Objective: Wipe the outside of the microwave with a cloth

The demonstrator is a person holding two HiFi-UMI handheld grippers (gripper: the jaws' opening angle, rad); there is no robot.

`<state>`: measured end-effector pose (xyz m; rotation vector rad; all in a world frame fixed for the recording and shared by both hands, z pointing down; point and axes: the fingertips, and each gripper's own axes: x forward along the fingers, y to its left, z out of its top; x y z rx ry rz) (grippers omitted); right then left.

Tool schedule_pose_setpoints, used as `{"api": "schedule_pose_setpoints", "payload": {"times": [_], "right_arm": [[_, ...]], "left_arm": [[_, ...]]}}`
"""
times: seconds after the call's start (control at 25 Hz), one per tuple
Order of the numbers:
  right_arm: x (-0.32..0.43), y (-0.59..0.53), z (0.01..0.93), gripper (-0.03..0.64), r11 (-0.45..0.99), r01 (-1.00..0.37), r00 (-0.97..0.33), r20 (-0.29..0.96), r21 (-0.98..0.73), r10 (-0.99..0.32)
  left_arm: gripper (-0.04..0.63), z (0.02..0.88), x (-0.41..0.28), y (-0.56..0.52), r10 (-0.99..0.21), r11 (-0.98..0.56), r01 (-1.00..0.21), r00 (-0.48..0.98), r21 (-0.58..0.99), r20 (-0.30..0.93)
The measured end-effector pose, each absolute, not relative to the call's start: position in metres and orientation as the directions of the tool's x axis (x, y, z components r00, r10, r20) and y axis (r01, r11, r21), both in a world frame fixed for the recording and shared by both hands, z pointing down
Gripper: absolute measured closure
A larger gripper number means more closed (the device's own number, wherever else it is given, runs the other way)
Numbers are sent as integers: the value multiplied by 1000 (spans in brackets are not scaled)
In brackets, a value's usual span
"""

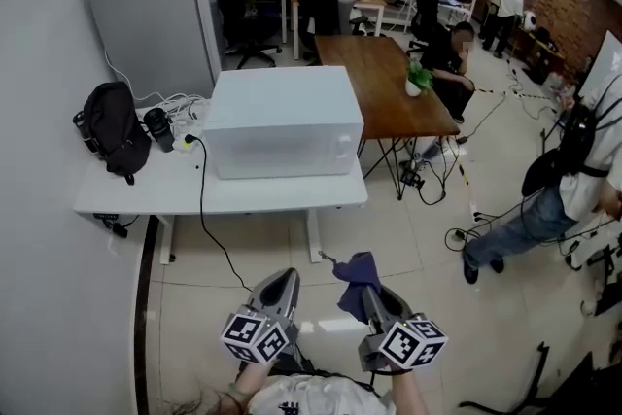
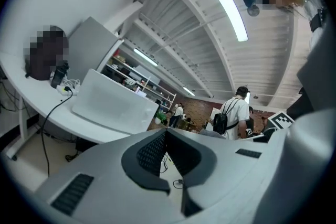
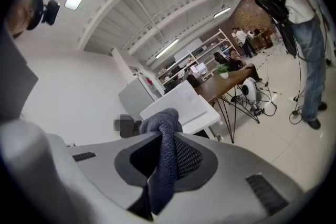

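Right claw (image 3: pixel 165 138) is clamped tight on the dark blue cloth (image 3: pixel 160 124), with a bunched wad poking out past the tips and the rest trailing back between the pads. Left claw (image 2: pixel 166 131) is squeezed together with nothing in it, just beside the right one, both held low over the tiled floor (image 1: pixel 428 248). The white microwave (image 1: pixel 282 117) sits well ahead of both claws on the white desk (image 1: pixel 146 191), not touched by either. A black backpack (image 1: pixel 112 126) is further left on that desk.
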<state>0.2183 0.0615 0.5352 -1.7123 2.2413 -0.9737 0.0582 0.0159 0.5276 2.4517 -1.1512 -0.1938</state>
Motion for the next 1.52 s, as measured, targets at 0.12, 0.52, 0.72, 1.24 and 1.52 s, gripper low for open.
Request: {"api": "schedule_pose_setpoints", "payload": {"times": [0.12,0.52,0.72,1.24,1.52], "right_arm": [[230,111,547,540,175,-837,-377,313,-519,-872],[180,209,562,540,316,-809,-523,364,-495,-771],[149,225,559,540,372,-812,-549,371,-449,-749],[118,228,550,548,322,-849,-483,370,-418,-794],[105,227,552,548,305,-862,-460,371,-406,-807]], "left_arm": [[606,535,78,82,-774,-542,-724,628,427,82],[606,526,56,200,-841,-451,-816,524,362,133],[606,522,50,223,-834,-477,-822,535,310,137],[606,501,0,219,-856,-479,-827,515,293,53],[606,502,-7,214,-837,-510,-809,545,294,47]]}}
